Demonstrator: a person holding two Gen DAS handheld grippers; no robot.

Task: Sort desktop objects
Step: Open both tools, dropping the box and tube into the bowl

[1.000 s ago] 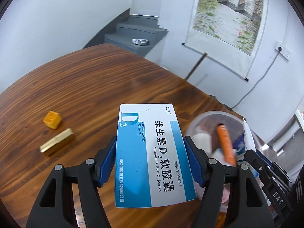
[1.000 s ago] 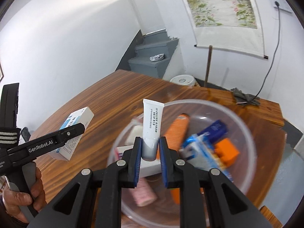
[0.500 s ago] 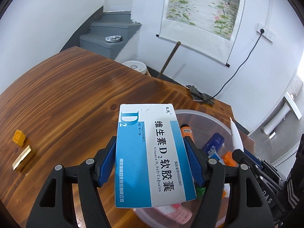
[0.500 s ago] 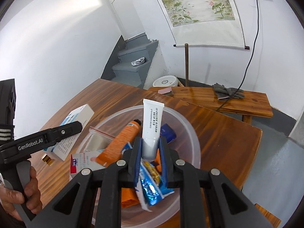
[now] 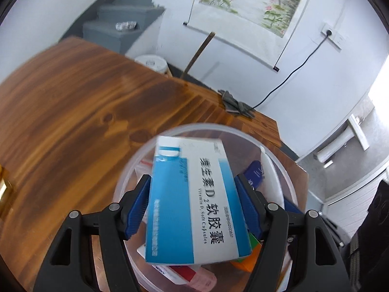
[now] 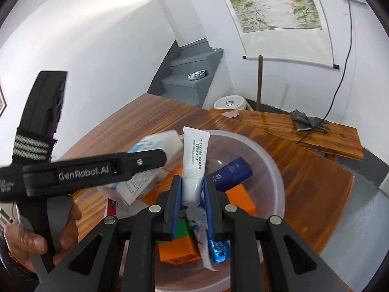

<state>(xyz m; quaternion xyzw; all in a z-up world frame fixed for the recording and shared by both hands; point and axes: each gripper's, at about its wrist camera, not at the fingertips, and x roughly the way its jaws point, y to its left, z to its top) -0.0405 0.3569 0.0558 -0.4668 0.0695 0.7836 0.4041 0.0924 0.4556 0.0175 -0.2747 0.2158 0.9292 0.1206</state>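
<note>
My left gripper [image 5: 192,209] is shut on a blue and white vitamin D box [image 5: 192,199] and holds it over a clear plastic bowl [image 5: 279,168]. My right gripper [image 6: 192,202] is shut on a white tube [image 6: 195,155], upright above the same bowl [image 6: 272,165]. The bowl holds a dark blue box [image 6: 232,172], orange boxes [image 6: 240,197], a blue wrapper [image 6: 218,250] and other items. The left gripper's arm [image 6: 97,170] and the box [image 6: 155,143] show at the left of the right wrist view.
The bowl sits on a brown wooden table [image 5: 73,112] near its right edge. A gold block [image 5: 3,187] lies at the table's far left. A wooden bench [image 6: 316,133] with grey gloves [image 6: 308,119] stands beyond. Grey stairs [image 6: 192,77] and a hanging scroll painting [image 6: 279,4] are behind.
My left gripper has carried the vitamin D box to the right, over the bowl, and the box now tilts. My right gripper with the tube stays over the bowl.
</note>
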